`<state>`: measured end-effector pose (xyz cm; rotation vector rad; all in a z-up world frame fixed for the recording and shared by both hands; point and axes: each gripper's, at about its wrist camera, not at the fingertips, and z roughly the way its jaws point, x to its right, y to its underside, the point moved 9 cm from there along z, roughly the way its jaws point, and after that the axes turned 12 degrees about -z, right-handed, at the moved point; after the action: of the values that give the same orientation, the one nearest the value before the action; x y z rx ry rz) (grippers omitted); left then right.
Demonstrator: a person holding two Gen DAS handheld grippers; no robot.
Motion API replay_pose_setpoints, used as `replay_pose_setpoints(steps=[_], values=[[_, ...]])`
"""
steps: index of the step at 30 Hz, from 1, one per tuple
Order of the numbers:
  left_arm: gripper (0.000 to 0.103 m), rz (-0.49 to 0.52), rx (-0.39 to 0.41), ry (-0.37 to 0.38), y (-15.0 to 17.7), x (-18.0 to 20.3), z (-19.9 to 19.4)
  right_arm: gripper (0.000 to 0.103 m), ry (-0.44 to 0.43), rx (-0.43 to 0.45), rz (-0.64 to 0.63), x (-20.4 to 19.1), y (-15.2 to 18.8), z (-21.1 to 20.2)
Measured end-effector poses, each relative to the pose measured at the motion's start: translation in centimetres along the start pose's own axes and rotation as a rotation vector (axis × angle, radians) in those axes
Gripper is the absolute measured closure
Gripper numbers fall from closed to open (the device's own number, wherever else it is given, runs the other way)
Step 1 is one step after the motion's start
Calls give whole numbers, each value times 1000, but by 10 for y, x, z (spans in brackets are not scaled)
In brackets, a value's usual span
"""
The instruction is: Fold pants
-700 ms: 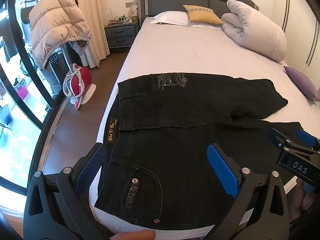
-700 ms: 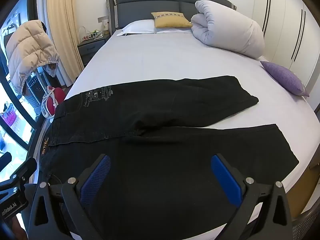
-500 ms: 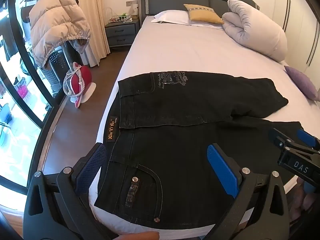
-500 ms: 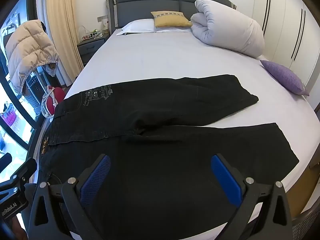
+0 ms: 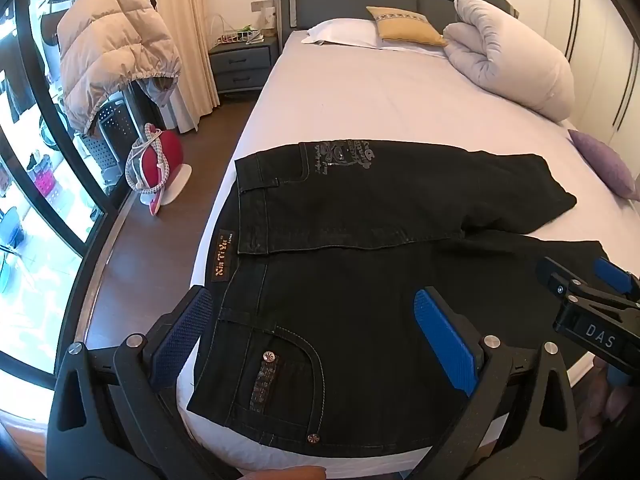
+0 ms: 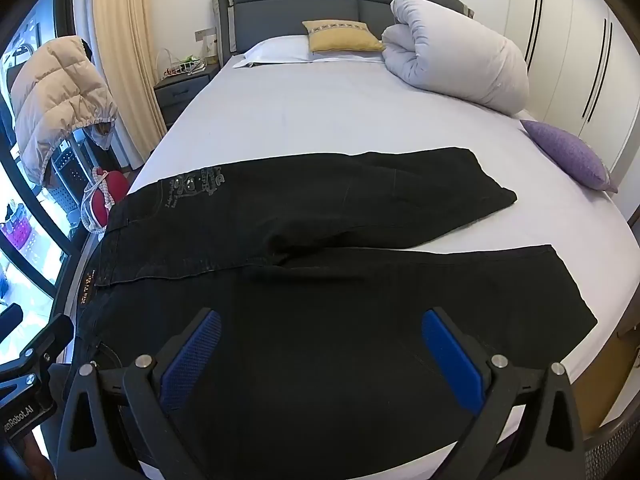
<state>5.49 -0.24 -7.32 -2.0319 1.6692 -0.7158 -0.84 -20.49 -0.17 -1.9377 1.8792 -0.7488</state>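
Left wrist view: nearest the camera, the left gripper [image 5: 320,340] hovers with its blue-padded fingers [image 5: 444,336] spread wide, nothing between them. Directly beneath lies a pair of black pants [image 5: 360,280], laid flat across the foot end of a bed [image 5: 380,92]. The waistband, with its brown brand patch [image 5: 222,254], sits at the bed's left edge; a studded back pocket [image 5: 276,368] is closest to the camera. At the right edge of this view the right gripper [image 5: 592,300] is visible from the side.

Right wrist view: the right gripper [image 6: 320,360] also has its fingers parted fully and empty, poised above the near leg. Both legs run toward the right, splayed apart in a narrow V, the far leg's hem [image 6: 496,192] angled away from the near one.

Farther off are a rolled white duvet [image 6: 456,64], a yellow cushion [image 6: 340,36], a purple cushion [image 6: 568,156] and a grey headboard [image 6: 328,4].

Folding appears not yet begun. A clean first fold would likely mean pinching the near edge at two points, by the waistband and near the hem, lifting both together and carrying the near leg over onto the far one so seams align. Uneven lifting could drag or bunch the heavy denim.
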Motion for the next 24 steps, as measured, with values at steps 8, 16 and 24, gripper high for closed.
replay_pose_setpoints(steps=[8, 16, 24], values=[[0, 2, 2, -3, 5, 0, 4, 0, 3, -5, -1, -1, 0, 0], [0, 2, 0, -2, 5, 0, 4, 0, 2, -6, -3, -1, 0, 0], [0, 2, 0, -3, 5, 0, 4, 0, 2, -9, -4, -2, 1, 2]])
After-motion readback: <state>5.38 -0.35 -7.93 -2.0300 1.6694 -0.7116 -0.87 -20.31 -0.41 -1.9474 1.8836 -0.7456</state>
